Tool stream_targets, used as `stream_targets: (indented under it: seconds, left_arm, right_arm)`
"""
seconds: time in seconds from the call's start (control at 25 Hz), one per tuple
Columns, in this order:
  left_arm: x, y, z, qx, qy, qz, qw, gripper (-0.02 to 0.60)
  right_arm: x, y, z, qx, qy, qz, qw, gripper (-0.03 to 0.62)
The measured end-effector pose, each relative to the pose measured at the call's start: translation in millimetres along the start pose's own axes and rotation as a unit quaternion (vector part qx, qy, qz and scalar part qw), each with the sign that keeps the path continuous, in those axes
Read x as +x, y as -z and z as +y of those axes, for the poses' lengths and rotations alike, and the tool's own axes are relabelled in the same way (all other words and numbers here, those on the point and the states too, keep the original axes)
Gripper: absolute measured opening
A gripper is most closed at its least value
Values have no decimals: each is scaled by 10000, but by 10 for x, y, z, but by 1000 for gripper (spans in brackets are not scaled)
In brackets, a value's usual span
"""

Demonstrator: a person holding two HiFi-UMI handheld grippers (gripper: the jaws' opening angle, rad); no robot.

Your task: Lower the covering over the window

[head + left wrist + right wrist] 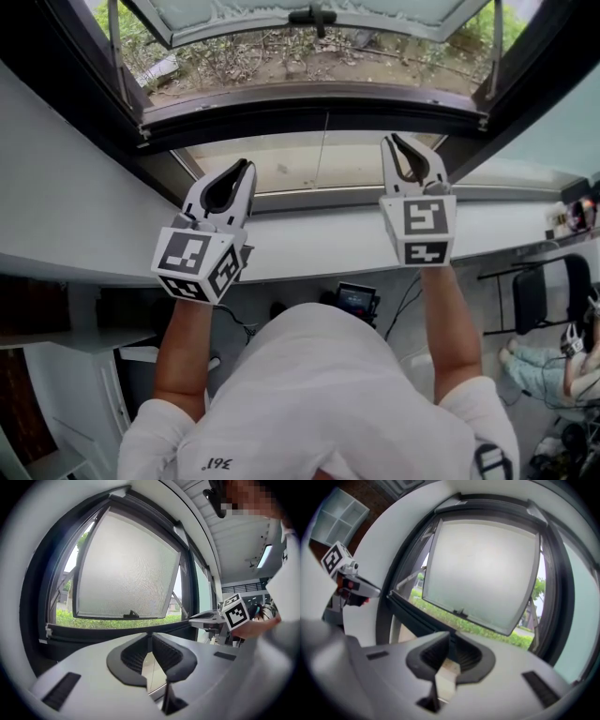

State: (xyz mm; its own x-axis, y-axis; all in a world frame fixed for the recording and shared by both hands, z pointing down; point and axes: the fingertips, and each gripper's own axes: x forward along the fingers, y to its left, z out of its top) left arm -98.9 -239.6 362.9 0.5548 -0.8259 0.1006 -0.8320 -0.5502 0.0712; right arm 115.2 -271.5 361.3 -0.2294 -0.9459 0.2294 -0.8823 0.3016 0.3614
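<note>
Person stands at the window (309,105), both forearms raised, 1 claw in each hand.

Left claw (247,166): jaws closed, tips meeting. In the left gripper view (150,637) only pale sill shows through the slit behind the tips, and nothing is clamped. It is held over the white sill (319,239), left of the window's middle.

Right claw (393,141): jaws drawn together, tips touching. In the right gripper view (449,637) a pale beige surface shows in the gap behind the tips; I cannot tell that it is anything held. It sits higher than the left claw, tips up near the dark lower frame, right of the middle.

Window: dark frame, frosted sash (126,569) swung outward from the top, with 1 dark handle (312,16) on its lower rail. Grass (117,623) and bare ground show outside beneath it.

Covering: no view shows it drawn over the glass, and I cannot make out the covering itself. 1 thin cord (324,150) hangs down the middle of the opening, between the 2 claws and touching neither.

Person wears a white shirt (328,394). A black chair (532,298) stands on the floor at lower right.
</note>
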Motion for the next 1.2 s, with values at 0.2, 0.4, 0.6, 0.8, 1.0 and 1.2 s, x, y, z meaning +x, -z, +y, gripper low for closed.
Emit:
stream_targets:
  seconds: [0.2,0.4,0.6,0.8,1.0,1.2]
  left_arm:
    - [-130,107,-13,-115,94,55,9999,46]
    - [-276,137,-16,-133,211,57,9997,44]
    - [-438,172,-39,-145,357,64,9992,44]
    - [-582,274,-31,-162,485,143,9986,44]
    - [-713,383,-99,-222,634,233,9975,44]
    - [-833,488,-169,-204,707,341,9967,44]
  right_arm:
    - [-83,-8,155,393,-46,-67,9992,48]
    - [-164,-21,314,680,-61,-100,9976,48]
    - [-238,8,494,797,-53,-32,9968,48]
    - [-318,78,644,874,14,62,9962,47]
    - [-418,122,776,946,12,130,9954,48]
    - [-516,124,889,969,-36,126,9952,47]
